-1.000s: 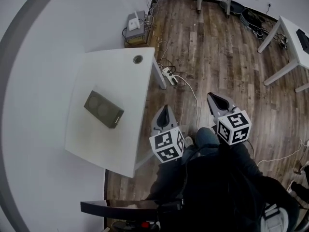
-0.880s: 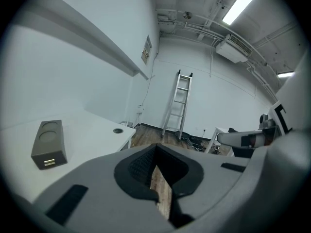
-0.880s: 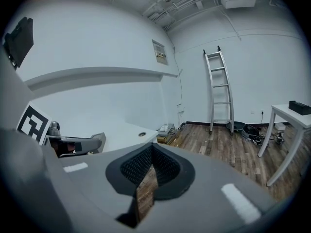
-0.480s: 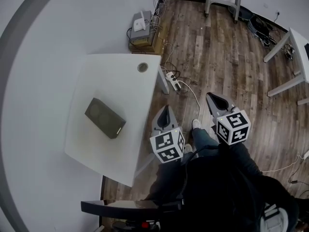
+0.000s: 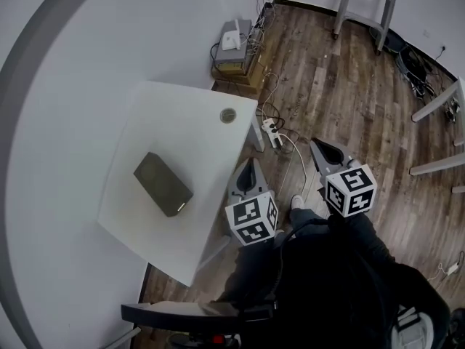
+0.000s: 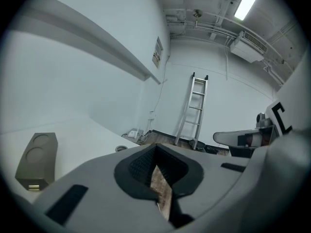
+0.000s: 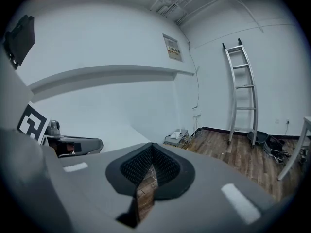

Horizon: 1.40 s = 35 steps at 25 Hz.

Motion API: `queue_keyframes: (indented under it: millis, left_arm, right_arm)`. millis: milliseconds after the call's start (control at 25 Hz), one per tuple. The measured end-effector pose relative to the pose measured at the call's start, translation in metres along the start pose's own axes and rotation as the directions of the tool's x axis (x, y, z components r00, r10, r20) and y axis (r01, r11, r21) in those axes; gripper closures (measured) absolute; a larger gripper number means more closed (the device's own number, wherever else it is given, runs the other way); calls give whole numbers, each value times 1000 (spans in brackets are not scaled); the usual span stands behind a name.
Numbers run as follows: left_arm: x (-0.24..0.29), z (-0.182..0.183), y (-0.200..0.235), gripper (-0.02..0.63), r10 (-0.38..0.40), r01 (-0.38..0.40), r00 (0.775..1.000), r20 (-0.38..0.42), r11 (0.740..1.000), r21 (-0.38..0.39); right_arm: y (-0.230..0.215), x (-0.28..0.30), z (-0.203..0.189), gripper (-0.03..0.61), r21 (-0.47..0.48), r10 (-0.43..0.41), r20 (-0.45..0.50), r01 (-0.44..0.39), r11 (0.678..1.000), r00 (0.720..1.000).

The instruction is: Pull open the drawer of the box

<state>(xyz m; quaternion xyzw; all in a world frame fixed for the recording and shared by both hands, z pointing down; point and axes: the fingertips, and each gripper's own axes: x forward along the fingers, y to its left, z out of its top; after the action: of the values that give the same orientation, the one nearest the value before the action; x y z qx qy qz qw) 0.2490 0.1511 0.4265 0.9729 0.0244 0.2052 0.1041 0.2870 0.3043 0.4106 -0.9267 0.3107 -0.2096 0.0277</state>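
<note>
Head view looks steeply down on a person in dark clothing (image 5: 327, 282) standing on a wooden floor (image 5: 341, 86), with one two-jaw gripper in each hand. Both are held out in front at about waist height, side by side and apart from each other, pointing forward and a little downward over the floor.

The left gripper (image 5: 248, 167) sits just right of the near right edge of a white table (image 5: 182, 115). Its jaws are together with nothing between them. The right gripper (image 5: 320, 148) is further right, over bare floor, and its jaws are also together and empty. Each gripper carries one cube with square markers, two in all: the left cube (image 5: 251, 220) and the right cube (image 5: 350, 190).

There is one box (image 5: 163, 183), olive-grey and oblong. It lies at an angle near the middle of the table, left of the left gripper and well apart from it. Neither gripper touches it. The left gripper view shows the box at far left with two round outlines on its top and a small pale tab on its near end.

The table has one round hole (image 5: 228, 115) near its far right corner. One power strip (image 5: 272, 132) lies on the floor by the table, and one ladder (image 5: 367, 6) leans on the far wall.
</note>
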Motion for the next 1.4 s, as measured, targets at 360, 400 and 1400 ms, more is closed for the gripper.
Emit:
queue_keyframes:
  millis: [360,400,1400]
  left_arm:
    - [3,12,12,615,147,-145,988,36,987,-68]
    - [0,12,15,615,172,-168,984,41,982,-81]
    - [-123,-6,204,615,601,-557,798,40,762,-331]
  right_arm:
    - [-4,35,16,581,-48,147,-33,-149,988,989]
    - [-1,39,17,581,-57,172,-39,-174,983,984]
    - [226,141,10,581,-201,573,-211,-608,768,792]
